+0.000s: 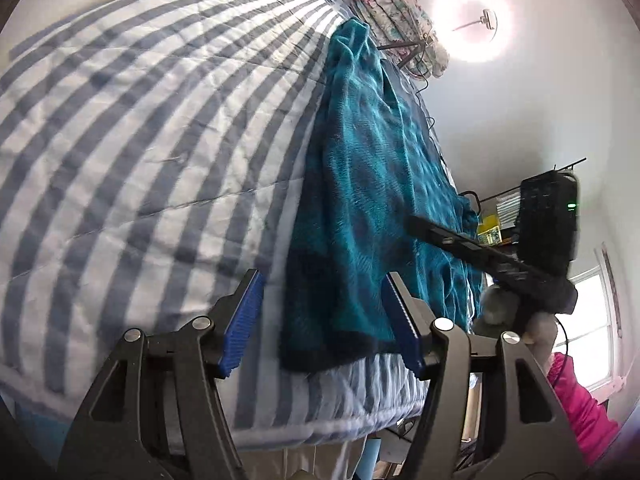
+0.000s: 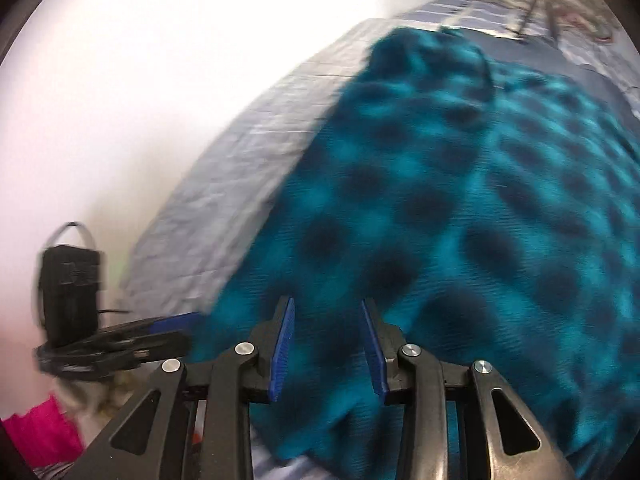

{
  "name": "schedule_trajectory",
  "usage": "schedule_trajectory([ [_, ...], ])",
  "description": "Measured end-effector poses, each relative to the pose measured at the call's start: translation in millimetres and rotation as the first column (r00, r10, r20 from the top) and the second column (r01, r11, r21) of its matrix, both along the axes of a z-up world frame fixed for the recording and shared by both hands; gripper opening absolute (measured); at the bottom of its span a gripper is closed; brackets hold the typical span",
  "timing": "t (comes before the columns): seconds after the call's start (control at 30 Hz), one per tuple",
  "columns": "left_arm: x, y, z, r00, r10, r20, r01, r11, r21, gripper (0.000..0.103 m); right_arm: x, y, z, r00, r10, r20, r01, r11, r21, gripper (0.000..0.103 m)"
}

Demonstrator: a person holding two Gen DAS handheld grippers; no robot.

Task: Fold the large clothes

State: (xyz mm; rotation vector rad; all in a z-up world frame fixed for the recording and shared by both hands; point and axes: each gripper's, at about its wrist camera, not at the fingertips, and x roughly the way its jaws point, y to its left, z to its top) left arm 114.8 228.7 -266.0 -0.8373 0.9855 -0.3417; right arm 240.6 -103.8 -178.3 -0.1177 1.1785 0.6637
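A large teal fleece garment with dark spots (image 1: 372, 184) lies spread on a bed with a blue-and-white striped quilt (image 1: 140, 140). My left gripper (image 1: 322, 292) is open and empty, its blue pads either side of the garment's near dark hem, slightly above it. In the right wrist view the garment (image 2: 460, 208) fills the frame, blurred. My right gripper (image 2: 327, 312) is open and empty, just over the garment's near edge. The right gripper also shows in the left wrist view (image 1: 416, 222) over the garment's right side. The left gripper shows in the right wrist view (image 2: 182, 326) at the garment's left edge.
A floral pillow (image 1: 396, 8) lies at the head of the bed. A ceiling lamp (image 1: 472, 20) glares. A window (image 1: 592, 320) and a pink cloth (image 1: 580, 404) are at the right. The striped quilt (image 2: 240, 168) shows left of the garment, by a white wall.
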Motion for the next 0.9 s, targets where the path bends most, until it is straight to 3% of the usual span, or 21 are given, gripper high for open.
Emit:
schedule_trajectory([
  [0.07,4,-10,1,1.0,-0.029,0.007,0.029,1.0,0.004,0.062,2,5,-19,1.0,-0.001,-0.027,0.001,1.0,-0.023,0.036],
  [0.13,10,-25,3,0.998,-0.063,0.001,0.062,0.994,0.092,0.036,1,7,-26,1.0,0.019,-0.009,-0.019,0.999,-0.047,0.037],
  [0.17,13,-31,1,0.997,-0.079,-0.006,0.08,0.99,0.115,0.014,-1,12,-26,0.999,0.038,0.009,-0.037,0.997,-0.061,0.04],
  [0.23,15,-35,3,0.997,-0.082,0.007,0.081,0.988,0.129,0.013,3,16,-23,0.999,0.045,-0.023,-0.047,0.997,-0.059,0.04],
  [0.33,12,-34,15,0.996,-0.077,0.049,0.07,0.987,0.143,0.011,21,12,-8,0.997,0.018,-0.079,-0.015,0.999,0.037,0.04],
  [0.4,11,-38,24,0.993,-0.091,0.077,0.076,0.982,0.173,0.011,35,12,7,0.998,0.003,-0.057,0.001,0.998,0.066,0.049],
  [0.43,13,-40,28,0.991,-0.1,0.089,0.081,0.978,0.192,0.011,42,14,15,0.999,-0.004,-0.036,0.007,0.998,0.07,0.062],
  [0.47,14,-43,31,0.989,-0.11,0.098,0.088,0.975,0.205,0.011,51,18,22,1.0,-0.016,-0.011,0.017,0.997,0.072,0.067],
  [0.6,21,-58,44,0.978,-0.158,0.133,0.121,0.96,0.254,0.01,82,45,34,0.999,-0.046,-0.012,0.047,0.995,0.089,0.067],
  [0.77,31,-66,48,0.972,-0.186,0.143,0.147,0.958,0.247,0.01,128,67,29,0.995,-0.099,-0.029,0.101,0.993,0.054,0.067],
  [0.9,35,-70,53,0.966,-0.209,0.155,0.167,0.954,0.248,0.01,140,75,22,0.987,-0.152,-0.048,0.153,0.988,0.033,0.067],
])
